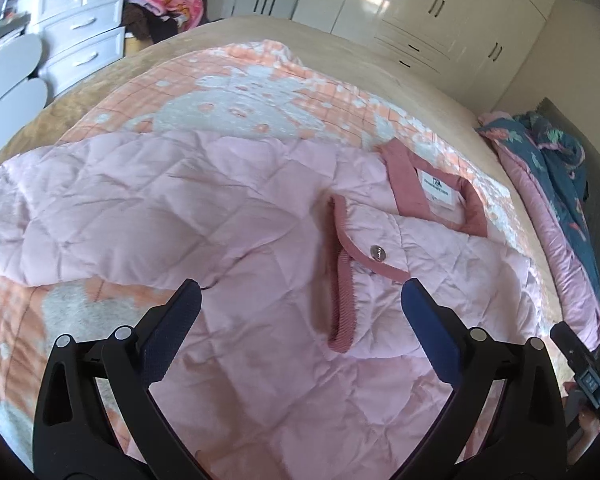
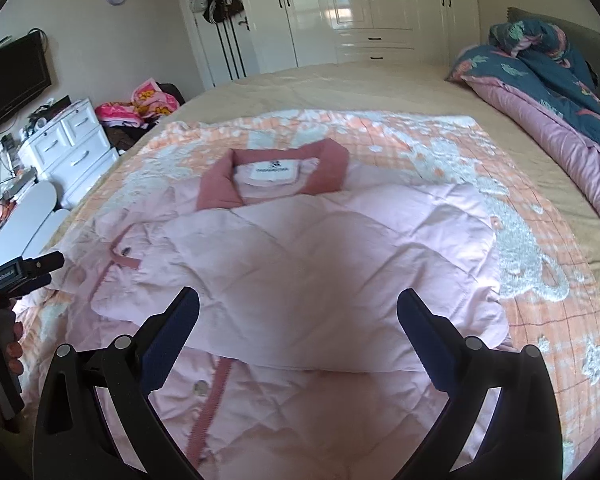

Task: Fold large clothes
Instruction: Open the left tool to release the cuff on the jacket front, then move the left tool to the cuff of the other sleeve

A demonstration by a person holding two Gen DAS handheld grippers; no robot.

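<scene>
A light pink quilted jacket (image 1: 228,240) with darker pink collar (image 1: 428,184) and trim lies spread on an orange and white checked blanket (image 1: 236,96) on the bed. It also shows in the right wrist view (image 2: 324,264), with one sleeve folded across the front and the collar (image 2: 276,176) at the far end. My left gripper (image 1: 302,300) is open and empty, hovering over the jacket near its cuff and snap button. My right gripper (image 2: 298,308) is open and empty above the folded sleeve. The left gripper also shows at the left edge of the right wrist view (image 2: 16,276).
A rolled teal and pink duvet (image 2: 552,92) lies along the bed's right side. White drawers (image 2: 72,148) and a pile of pink clothes (image 2: 140,104) stand left of the bed. White wardrobes (image 2: 360,12) line the far wall.
</scene>
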